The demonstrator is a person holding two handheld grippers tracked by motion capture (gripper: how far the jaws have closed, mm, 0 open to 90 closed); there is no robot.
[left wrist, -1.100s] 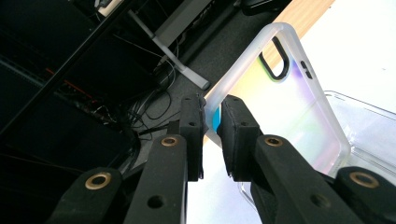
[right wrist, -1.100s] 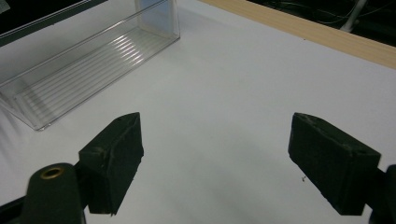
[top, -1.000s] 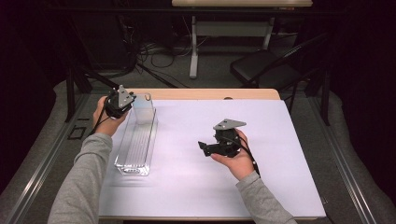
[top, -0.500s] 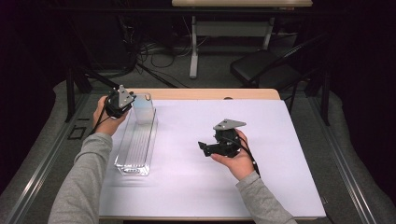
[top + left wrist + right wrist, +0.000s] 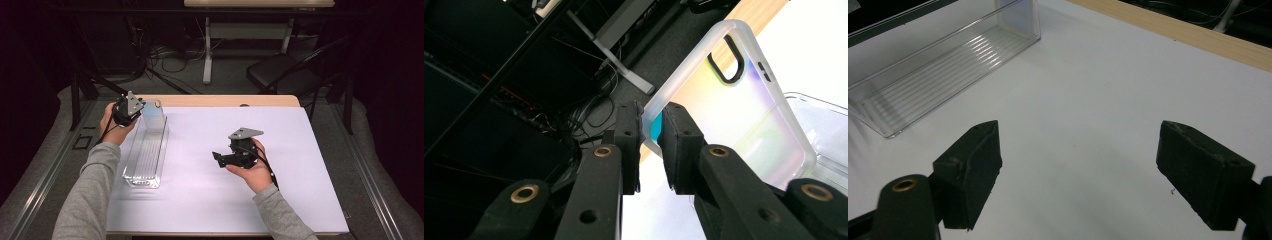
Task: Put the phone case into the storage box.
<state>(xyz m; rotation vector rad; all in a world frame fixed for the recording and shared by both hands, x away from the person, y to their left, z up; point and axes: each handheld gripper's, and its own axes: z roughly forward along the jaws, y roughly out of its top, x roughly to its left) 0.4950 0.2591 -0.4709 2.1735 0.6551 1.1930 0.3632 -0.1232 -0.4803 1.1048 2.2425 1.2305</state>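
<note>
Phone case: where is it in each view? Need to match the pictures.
High view: the phone case is upper left, pinched by the left gripper over the far end of the clear bin.
Left gripper view: centre to right, its edge between the jaws.
Right gripper view: not identifiable.
Shared landmark: the clear bin, at the right edge and upper left.

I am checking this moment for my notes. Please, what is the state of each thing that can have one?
Phone case: held by its edge, tilted, over the far end of the tray.
Clear tray: open top, upright on the white table cover.
Left hand-held gripper: shut on the phone case.
Right hand-held gripper: open, nothing between its jaws.
</note>
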